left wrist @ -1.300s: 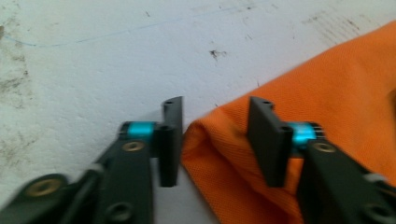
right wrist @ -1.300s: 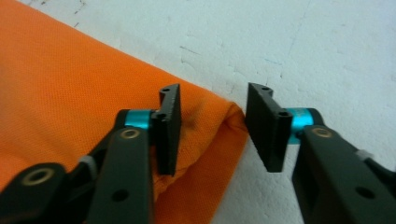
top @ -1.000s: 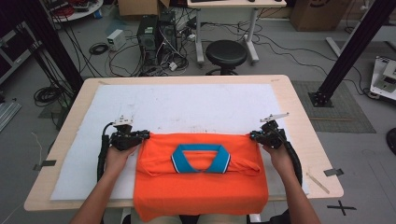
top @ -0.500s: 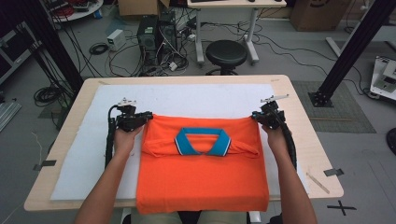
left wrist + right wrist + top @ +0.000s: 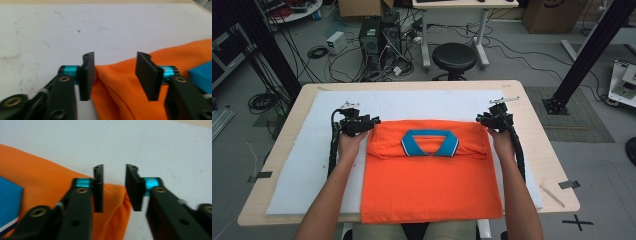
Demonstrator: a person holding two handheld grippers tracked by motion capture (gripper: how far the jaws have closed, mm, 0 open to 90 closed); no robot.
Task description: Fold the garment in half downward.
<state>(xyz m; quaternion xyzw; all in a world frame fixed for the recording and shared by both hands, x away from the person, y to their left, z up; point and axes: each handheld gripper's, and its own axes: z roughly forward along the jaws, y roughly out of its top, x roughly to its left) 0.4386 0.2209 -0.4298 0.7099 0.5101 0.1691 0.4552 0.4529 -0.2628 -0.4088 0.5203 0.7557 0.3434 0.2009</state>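
You are working in a lab or robotics test room, not a home. Beyond your left gripper (image 5: 371, 121) a desktop computer tower (image 5: 379, 37) stands on the grey floor amid loose cables (image 5: 312, 52). Ahead, between both grippers, a black stool (image 5: 454, 57) waits at a white desk (image 5: 452, 4). Beyond your right gripper (image 5: 483, 120) rises a black metal frame strut (image 5: 592, 47), with cardboard boxes (image 5: 544, 12) behind.

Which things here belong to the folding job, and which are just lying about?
In the job: orange polo shirt, white mat, left gripper, right gripper, both with jaws just opened.
Lying about: black stool, computer tower, floor cables.
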